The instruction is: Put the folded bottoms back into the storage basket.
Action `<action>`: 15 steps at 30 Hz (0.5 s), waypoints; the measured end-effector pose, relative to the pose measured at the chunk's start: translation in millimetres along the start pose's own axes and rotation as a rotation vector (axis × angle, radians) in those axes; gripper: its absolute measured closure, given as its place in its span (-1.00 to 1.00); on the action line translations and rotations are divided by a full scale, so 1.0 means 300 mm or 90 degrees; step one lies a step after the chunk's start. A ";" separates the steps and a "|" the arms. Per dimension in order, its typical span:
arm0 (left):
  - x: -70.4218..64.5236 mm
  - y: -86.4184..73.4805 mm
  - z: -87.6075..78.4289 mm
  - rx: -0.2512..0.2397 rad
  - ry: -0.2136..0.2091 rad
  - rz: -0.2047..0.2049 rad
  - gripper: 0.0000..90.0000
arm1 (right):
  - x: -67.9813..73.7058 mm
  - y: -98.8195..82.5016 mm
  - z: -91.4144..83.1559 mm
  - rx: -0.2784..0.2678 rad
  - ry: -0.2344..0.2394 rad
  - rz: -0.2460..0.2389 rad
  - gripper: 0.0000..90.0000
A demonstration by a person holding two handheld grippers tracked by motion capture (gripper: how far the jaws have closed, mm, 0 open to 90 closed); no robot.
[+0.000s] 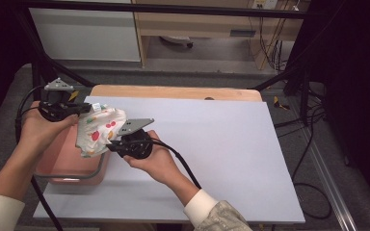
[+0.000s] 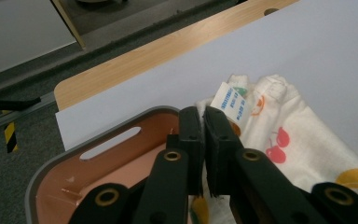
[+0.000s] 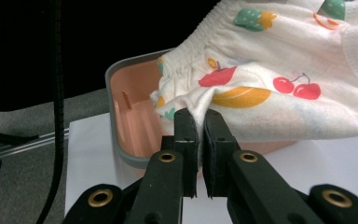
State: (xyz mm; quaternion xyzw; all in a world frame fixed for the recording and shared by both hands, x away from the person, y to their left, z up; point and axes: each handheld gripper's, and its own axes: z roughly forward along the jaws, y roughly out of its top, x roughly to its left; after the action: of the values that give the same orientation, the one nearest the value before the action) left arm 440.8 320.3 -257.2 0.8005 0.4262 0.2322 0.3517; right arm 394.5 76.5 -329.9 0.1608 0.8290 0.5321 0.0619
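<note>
Over the bin (image 1: 67,166) at the worktop's left edge, the cloth (image 1: 99,130) hung clamped between left gripper (image 1: 83,108) and right gripper (image 1: 112,147). I judged the thin pinches could slip, dropping it outside.

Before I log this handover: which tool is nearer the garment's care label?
Left. The left tool pinches the cloth right beside the label; the right tool grips a fold on the far edge.
</note>
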 end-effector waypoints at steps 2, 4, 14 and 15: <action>0.008 -0.006 -0.002 0.000 0.002 -0.003 0.93 | 0.002 -0.002 0.007 0.001 0.001 0.000 0.91; 0.015 -0.012 -0.005 0.002 0.003 -0.006 0.93 | 0.003 -0.003 0.011 0.002 0.003 0.000 0.91; 0.044 -0.036 -0.015 0.008 0.008 -0.016 0.93 | 0.005 -0.007 0.037 -0.001 0.005 0.009 0.91; 0.047 -0.038 -0.016 0.007 0.010 -0.016 0.93 | 0.006 -0.007 0.042 -0.001 0.005 0.009 0.91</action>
State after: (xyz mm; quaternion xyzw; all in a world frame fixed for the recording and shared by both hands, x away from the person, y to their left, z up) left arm 439.1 338.4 -261.7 0.7952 0.4402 0.2315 0.3468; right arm 395.8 87.0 -337.1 0.1646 0.8275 0.5340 0.0547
